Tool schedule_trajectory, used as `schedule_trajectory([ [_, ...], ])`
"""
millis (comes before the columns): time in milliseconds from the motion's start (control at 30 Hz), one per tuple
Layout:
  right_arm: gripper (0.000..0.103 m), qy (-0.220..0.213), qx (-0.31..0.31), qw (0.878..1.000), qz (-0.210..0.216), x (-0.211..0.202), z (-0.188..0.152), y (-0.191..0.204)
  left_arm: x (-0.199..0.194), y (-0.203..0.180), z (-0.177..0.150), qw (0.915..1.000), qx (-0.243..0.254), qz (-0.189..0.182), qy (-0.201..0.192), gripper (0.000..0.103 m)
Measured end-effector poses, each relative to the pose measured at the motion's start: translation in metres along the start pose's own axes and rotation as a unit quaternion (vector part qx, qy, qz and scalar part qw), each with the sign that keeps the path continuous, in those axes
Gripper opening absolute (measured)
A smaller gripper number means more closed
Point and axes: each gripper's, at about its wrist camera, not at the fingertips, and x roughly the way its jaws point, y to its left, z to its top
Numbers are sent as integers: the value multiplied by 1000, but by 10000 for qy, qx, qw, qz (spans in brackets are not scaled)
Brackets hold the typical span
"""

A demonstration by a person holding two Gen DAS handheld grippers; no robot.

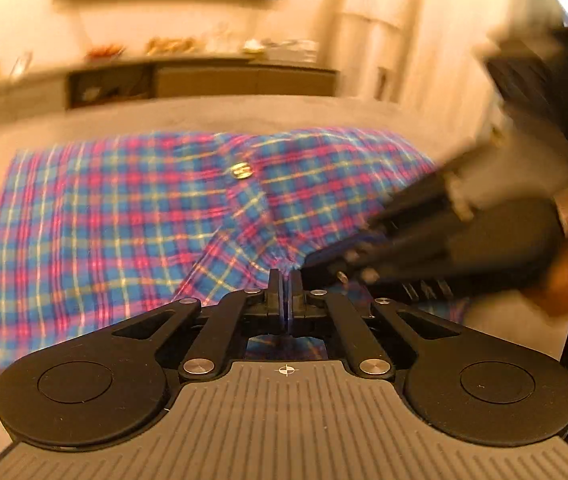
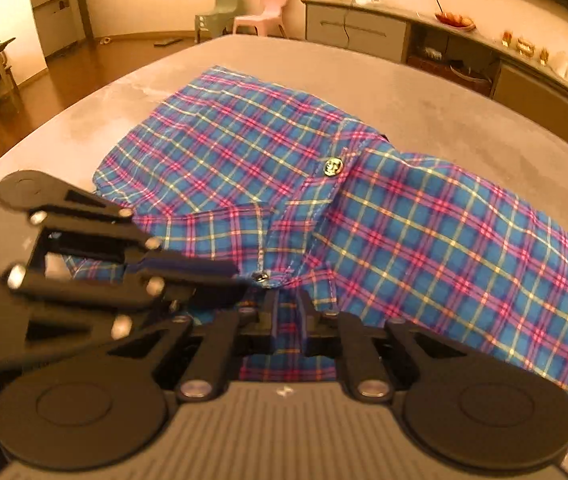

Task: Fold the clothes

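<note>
Right wrist view: the plaid shirt [image 2: 363, 208] lies spread mid-frame on the grey surface [image 2: 463, 112]. At its near edge the left gripper [image 2: 240, 276] is clamped tight on the fabric, the right gripper [image 2: 287, 312] slightly parted around it, probably bunching for a fold.

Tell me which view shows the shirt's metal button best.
Right wrist. The button is sharp there, sitting on the shirt beside a seam. Left wrist shows the same button too, but motion blur smears it into a pale streaked blob.
</note>
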Motion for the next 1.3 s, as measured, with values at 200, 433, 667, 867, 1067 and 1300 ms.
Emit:
schedule_trajectory([
  [200,17,-422,823,9956,174,-44,-30,-50,14,-38,-8,9841,1682,362,434,0],
  [433,19,-537,587,9968,-61,-67,-81,-75,1,-29,-8,9909,1276,315,277,11],
  [667,24,-1250,1021,9864,-309,-113,-96,-106,-85,26,-5,9954,-5,918,-284,24],
  [867,25,-850,859,9901,-716,-92,-119,-98,-111,71,-25,9838,-935,1528,-115,22],
  [1067,58,-1153,-270,9927,-221,-105,-103,-29,-121,70,-44,9853,-1033,1359,66,22],
  [1300,36,-723,-1007,9885,-868,-68,-111,13,-81,45,-47,9885,-528,1349,439,22],
])
